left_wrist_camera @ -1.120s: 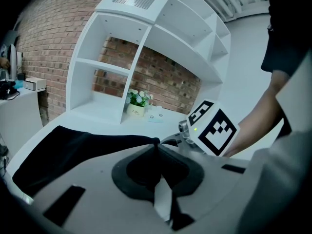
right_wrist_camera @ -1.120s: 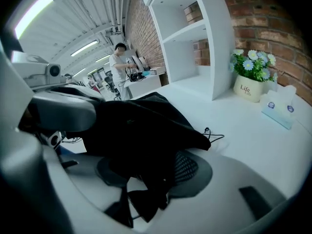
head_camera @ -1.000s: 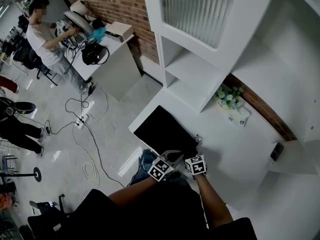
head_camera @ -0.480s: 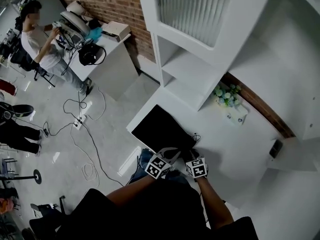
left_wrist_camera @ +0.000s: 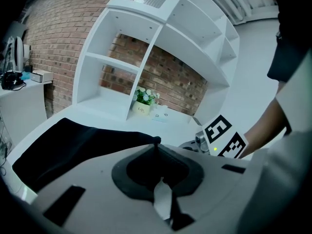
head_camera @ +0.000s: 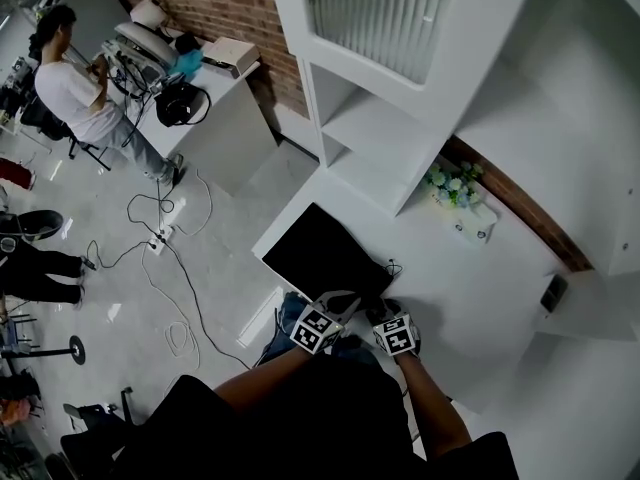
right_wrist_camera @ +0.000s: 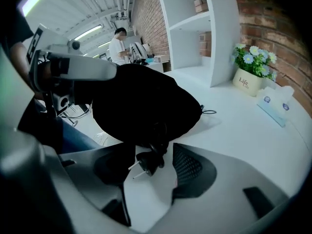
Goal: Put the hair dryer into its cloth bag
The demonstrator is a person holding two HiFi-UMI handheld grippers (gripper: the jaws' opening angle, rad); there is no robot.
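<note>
Hair dryer: no view shows its body. Judged from the bulging cloth bag (head_camera: 322,255) and the plug that trails out of it, the dryer is probably already inside. What seems to remain is feeding in the plug and its cable and closing the mouth.

Head view: the black bag lies flat on the white counter (head_camera: 480,288), just ahead of both sets of jaws. The left gripper (head_camera: 343,304) and the right gripper (head_camera: 381,310) sit side by side at the bag's near edge. The jaw state cannot be read from this view.

Left gripper view: the jaws stand almost together, with only a narrow slit between the pads. A small peak of the bag's black cloth is pinched at their tips. The rest of the bag spreads ahead of the jaws and to their left.

Right gripper view: the jaws stand well apart and clamp nothing. The two-pin plug (right_wrist_camera: 144,163) lies on the counter between them, nearer the left pad, with its pins pointing toward that pad. The filled bag rises directly ahead of the jaw tips. The plug's cable runs from between the jaws up into the bag's opening. Whether the plug touches either pad cannot be determined.
</note>
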